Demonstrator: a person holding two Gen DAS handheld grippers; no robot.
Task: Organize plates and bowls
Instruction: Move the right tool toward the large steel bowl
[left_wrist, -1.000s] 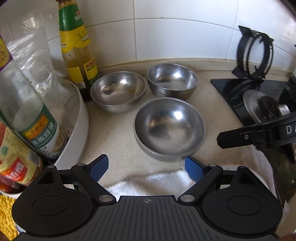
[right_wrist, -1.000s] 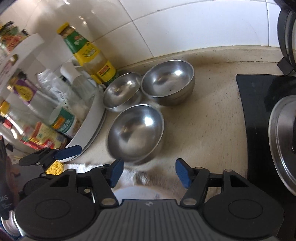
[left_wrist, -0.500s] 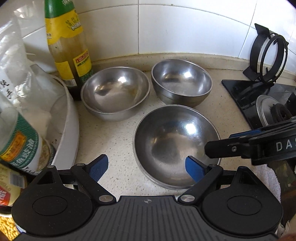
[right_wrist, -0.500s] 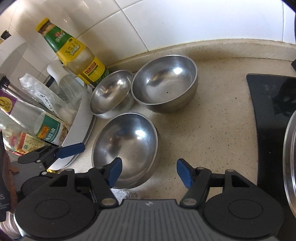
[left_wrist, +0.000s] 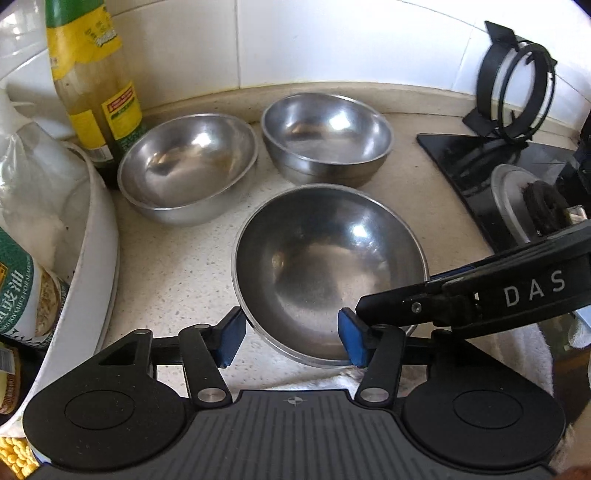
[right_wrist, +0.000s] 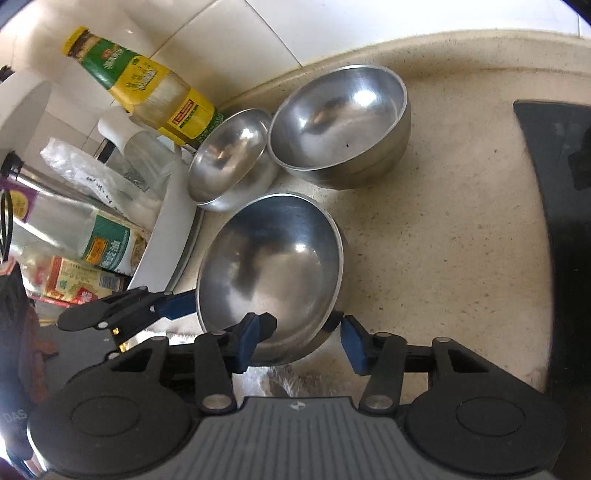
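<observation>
Both open grippers have closed in on the nearest bowl (left_wrist: 328, 273).

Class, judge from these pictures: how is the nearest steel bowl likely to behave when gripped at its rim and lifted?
The nearest bowl looks polished, so the pads may slip. Its wall seems thin: probably stiff and light. Its rounded underside suggests that it would rock if nudged.

Left gripper (left_wrist: 290, 341) and right gripper (right_wrist: 299, 341) (both spread wide), low, side by side.
</observation>
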